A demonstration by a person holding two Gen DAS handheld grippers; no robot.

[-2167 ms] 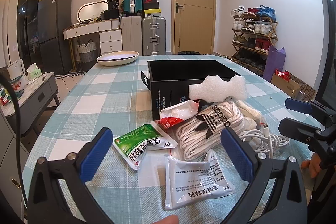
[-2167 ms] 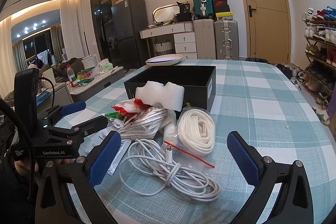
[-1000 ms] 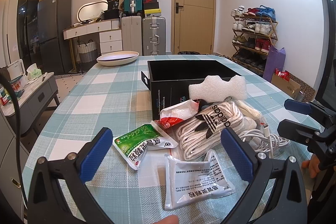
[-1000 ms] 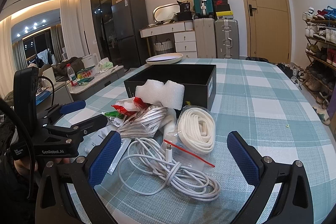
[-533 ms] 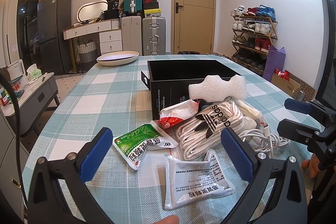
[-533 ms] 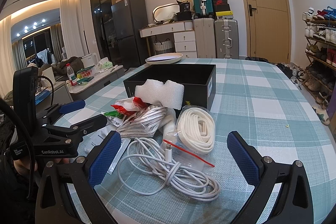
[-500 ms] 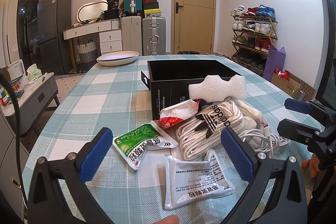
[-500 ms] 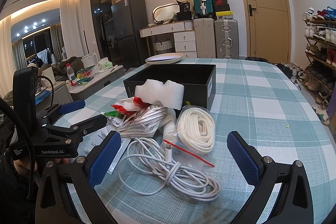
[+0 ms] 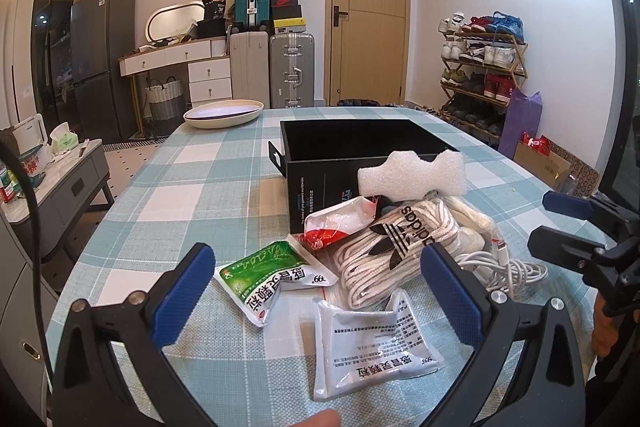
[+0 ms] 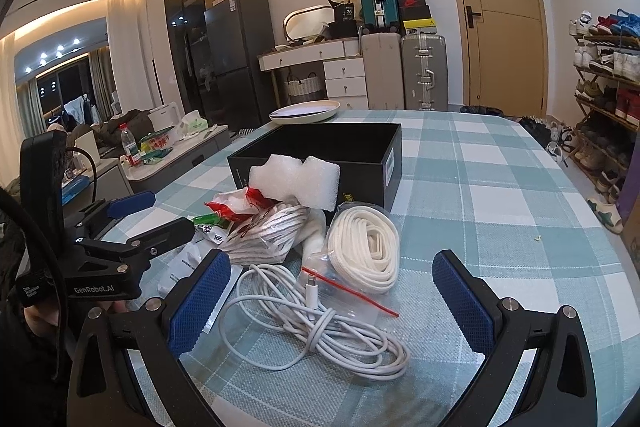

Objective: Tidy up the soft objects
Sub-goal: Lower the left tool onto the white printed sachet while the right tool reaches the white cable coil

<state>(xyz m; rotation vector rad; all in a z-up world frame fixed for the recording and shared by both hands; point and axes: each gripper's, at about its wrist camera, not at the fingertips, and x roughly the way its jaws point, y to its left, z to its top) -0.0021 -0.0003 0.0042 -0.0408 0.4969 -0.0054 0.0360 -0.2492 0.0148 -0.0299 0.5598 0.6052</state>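
Observation:
A pile of soft items lies in front of an open black box (image 9: 320,163) (image 10: 360,167): a white foam piece (image 9: 412,173) (image 10: 296,179), a red-white pouch (image 9: 336,223), a green pouch (image 9: 264,275), a white pouch (image 9: 372,339), a bag of white adidas laces (image 9: 396,247), a white lace coil (image 10: 366,247) and a white cable (image 10: 316,319). My left gripper (image 9: 316,291) is open, just short of the pouches. My right gripper (image 10: 332,299) is open, above the cable. Each gripper also shows in the other view (image 9: 576,227) (image 10: 136,223).
A cream plate (image 9: 224,113) sits at the table's far left. The checked tablecloth (image 9: 180,195) stretches to the left of the box and to its right (image 10: 500,187). A grey side cabinet (image 9: 60,179) stands off the table's left edge.

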